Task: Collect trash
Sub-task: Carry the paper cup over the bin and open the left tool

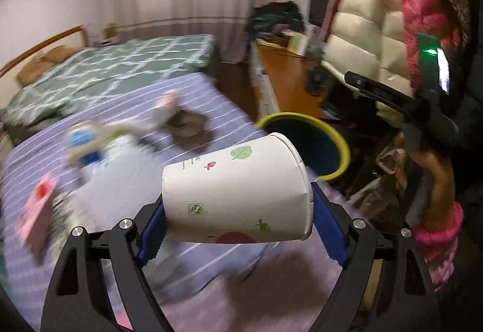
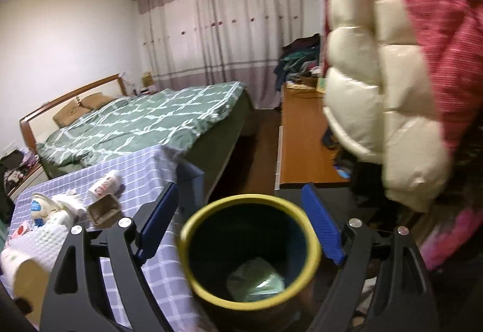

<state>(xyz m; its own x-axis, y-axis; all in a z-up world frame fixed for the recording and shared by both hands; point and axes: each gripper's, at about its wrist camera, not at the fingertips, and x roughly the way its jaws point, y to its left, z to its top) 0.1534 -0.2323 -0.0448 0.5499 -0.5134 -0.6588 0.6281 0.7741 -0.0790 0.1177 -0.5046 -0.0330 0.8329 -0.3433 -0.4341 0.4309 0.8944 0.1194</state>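
Bedroom surroundings are seen in both views: a bed (image 2: 145, 117) under a green checked cover, pale curtains (image 2: 223, 27) behind it, and a table spread with a lilac checked cloth (image 2: 142, 172) nearer the cameras. Beyond the left gripper (image 1: 238, 208) a dark bin with a yellow rim (image 1: 341, 147) is seen, just past the table edge and ahead to the right. From the right wrist view the same bin (image 2: 250, 298) is looked into from above; a crumpled greenish wrapper (image 2: 256, 277) lies at its bottom. The right gripper (image 2: 241, 226) is held over the bin, its blue pads well apart with nothing between them. A white paper cup (image 1: 238, 193) printed with leaves is clamped sideways between the left gripper's blue pads, base against one pad and rim against the other, above the cloth and short of the bin. More litter is left on the cloth to the left of both grippers: a blue-and-white pot (image 2: 40, 206), crumpled tissue (image 2: 71, 200), a small brown box (image 2: 104, 209) and a tipped cup (image 2: 105, 182). A person's hand (image 1: 428, 169) and puffy jacket (image 1: 371, 30) are seen at the right.
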